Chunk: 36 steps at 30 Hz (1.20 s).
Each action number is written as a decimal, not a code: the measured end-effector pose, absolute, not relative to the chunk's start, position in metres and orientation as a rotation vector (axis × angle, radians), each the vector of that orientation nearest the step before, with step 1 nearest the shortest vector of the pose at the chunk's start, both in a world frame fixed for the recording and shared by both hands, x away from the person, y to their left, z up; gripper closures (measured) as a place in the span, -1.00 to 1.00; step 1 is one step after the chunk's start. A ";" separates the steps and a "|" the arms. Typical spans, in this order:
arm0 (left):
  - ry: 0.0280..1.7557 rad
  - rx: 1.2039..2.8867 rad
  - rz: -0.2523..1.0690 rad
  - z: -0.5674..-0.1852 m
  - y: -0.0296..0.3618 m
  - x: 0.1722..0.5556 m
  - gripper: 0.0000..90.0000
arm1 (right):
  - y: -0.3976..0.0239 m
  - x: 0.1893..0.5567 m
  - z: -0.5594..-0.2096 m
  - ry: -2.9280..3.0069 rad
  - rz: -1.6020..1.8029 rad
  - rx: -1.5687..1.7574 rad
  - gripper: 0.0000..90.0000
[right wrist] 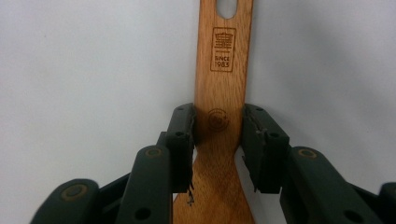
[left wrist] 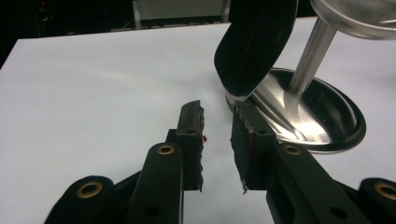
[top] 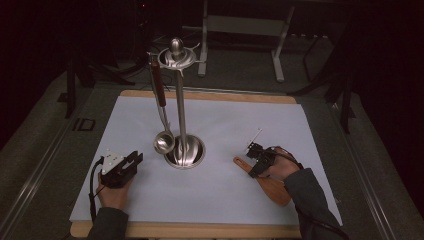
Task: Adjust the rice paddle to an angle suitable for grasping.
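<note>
The wooden spatula (right wrist: 219, 93) is cut off at the top and bottom edges of the right gripper view. Whether its handle is actually pressed by the pads (right wrist: 184, 135) cannot be told.

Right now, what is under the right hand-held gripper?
Under the right hand-held gripper lies a wooden spatula flat on the white table cover. Its handle sits between the jaws, hang hole ahead. Its blade is partly covered by the gripper and hand.
</note>
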State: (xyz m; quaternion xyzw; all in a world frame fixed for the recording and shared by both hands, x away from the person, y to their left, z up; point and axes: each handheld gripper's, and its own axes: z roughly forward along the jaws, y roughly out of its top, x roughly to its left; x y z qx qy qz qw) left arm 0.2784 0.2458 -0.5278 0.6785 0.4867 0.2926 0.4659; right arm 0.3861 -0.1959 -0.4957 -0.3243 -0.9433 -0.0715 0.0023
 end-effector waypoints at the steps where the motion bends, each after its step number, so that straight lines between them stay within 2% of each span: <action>1: 1.197 1.669 0.718 -0.529 0.246 0.279 0.61 | -0.196 0.387 -0.496 -2.961 -0.225 -1.010 0.47; 17: 1.204 1.680 0.703 -0.538 0.248 0.283 0.58 | -0.205 0.384 -0.487 -2.950 -0.330 -1.066 0.47; 36: 1.203 1.707 0.701 -0.538 0.246 0.283 0.57 | -0.210 0.372 -0.467 -2.916 -0.696 -1.074 0.47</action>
